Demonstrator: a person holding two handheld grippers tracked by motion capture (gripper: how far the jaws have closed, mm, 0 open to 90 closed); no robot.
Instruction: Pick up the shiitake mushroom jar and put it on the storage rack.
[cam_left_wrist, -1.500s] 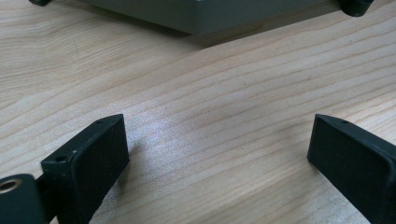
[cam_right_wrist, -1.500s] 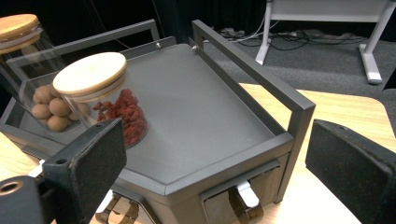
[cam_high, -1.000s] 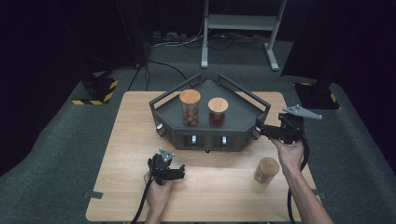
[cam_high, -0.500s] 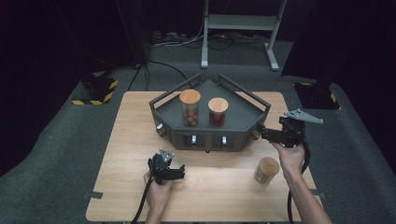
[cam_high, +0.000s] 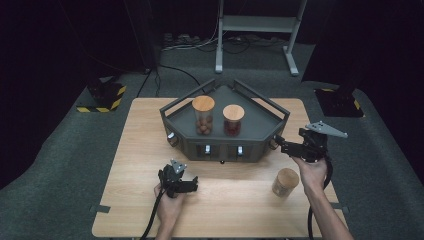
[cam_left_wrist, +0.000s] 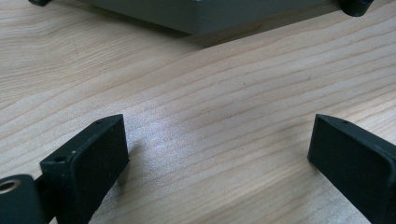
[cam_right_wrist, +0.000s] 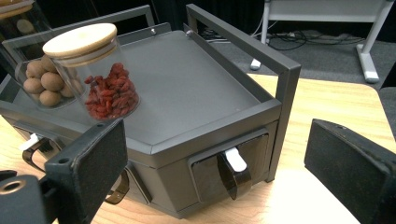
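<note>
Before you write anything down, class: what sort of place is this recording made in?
Probably a lab or recording studio: a lone wooden table on grey carpet with dark surroundings, a metal stand and loose cables behind it, and hazard-striped floor blocks beside the table.

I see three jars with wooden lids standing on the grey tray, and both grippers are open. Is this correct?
Not quite. Two jars stand on the grey tray: the jar of brown balls and the jar of red berries. The third jar stands on the table, near the right gripper, as the high view shows. Both grippers are open, the left gripper too.
</note>
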